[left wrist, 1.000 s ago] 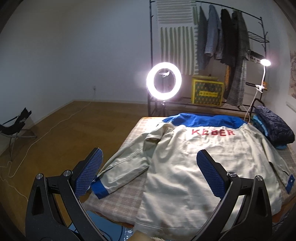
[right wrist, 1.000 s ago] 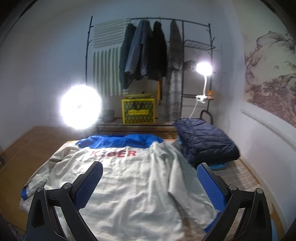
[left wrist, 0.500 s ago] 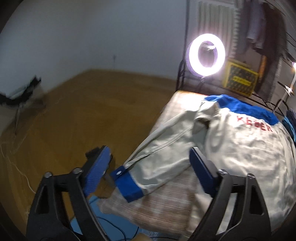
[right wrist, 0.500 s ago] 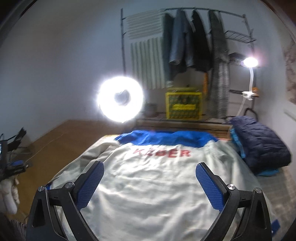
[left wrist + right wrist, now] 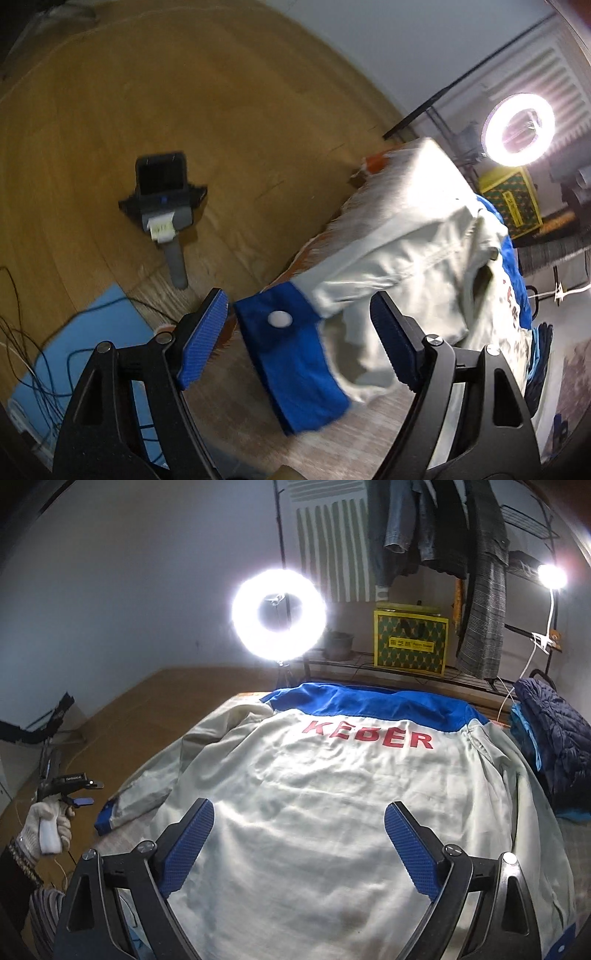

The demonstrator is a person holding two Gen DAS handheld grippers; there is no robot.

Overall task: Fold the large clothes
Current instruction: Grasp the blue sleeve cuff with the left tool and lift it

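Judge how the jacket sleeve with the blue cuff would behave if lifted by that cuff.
The sleeve would probably hang limp: its thin cloth lies creased and flattened. The blue cuff looks doubled and thicker, so likely a firmer grip point. The smooth fabric may slip somewhat.

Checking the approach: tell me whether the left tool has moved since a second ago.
Yes. The left tool swung down toward the jacket's blue cuff, leaving the ring light far off.

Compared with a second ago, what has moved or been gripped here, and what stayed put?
The left hand-held gripper swung down toward the jacket's blue cuff, which now lies between its jaws; they have been closing but grip nothing yet. The right hand-held gripper dipped lower over the jacket, jaws narrowing slightly, open. The jacket, the folded navy coat and the ring light stayed put.
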